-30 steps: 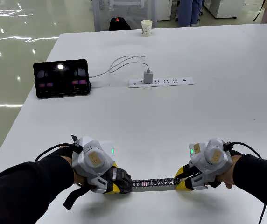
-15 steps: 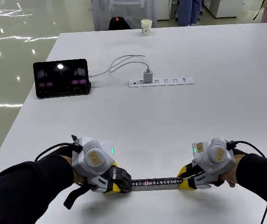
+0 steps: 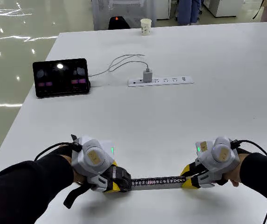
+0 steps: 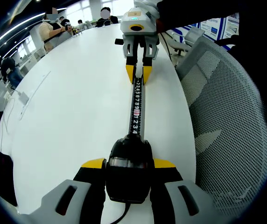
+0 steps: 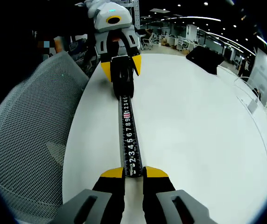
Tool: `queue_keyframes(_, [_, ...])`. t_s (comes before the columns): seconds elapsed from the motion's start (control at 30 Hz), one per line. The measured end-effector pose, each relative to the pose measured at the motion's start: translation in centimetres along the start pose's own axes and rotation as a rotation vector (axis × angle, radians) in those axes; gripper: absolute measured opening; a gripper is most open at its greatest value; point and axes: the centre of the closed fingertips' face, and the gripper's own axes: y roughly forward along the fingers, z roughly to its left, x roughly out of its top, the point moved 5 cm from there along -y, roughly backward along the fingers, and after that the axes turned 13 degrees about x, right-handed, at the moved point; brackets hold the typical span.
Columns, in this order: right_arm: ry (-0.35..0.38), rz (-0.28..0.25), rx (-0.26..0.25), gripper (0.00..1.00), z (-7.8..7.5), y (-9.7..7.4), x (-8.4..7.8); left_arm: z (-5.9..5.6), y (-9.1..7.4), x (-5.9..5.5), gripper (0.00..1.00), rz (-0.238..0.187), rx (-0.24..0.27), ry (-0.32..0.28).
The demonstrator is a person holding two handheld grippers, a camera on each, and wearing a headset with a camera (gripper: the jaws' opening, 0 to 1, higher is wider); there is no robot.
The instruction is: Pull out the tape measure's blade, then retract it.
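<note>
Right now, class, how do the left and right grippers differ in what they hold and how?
The left gripper clamps the black case; the right gripper pinches the blade near its tip. Left fingers sit wide apart; right fingers are nearly together. Both have yellow-tipped fingers and are shut.

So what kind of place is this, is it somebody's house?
Probably not a house: it looks like a big open office or lab. There's a long white table with a power strip, a mesh office chair, and rows of desks under ceiling lights behind.
</note>
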Motion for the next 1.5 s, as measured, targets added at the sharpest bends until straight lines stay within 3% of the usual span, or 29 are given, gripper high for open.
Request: queue_keyframes(1.5, [0.017, 0.019, -0.007, 0.1, 0.5, -1.7, -2.3, -0.3, -0.1, 0.0, 0.31, -0.001, 0.004, 0.001])
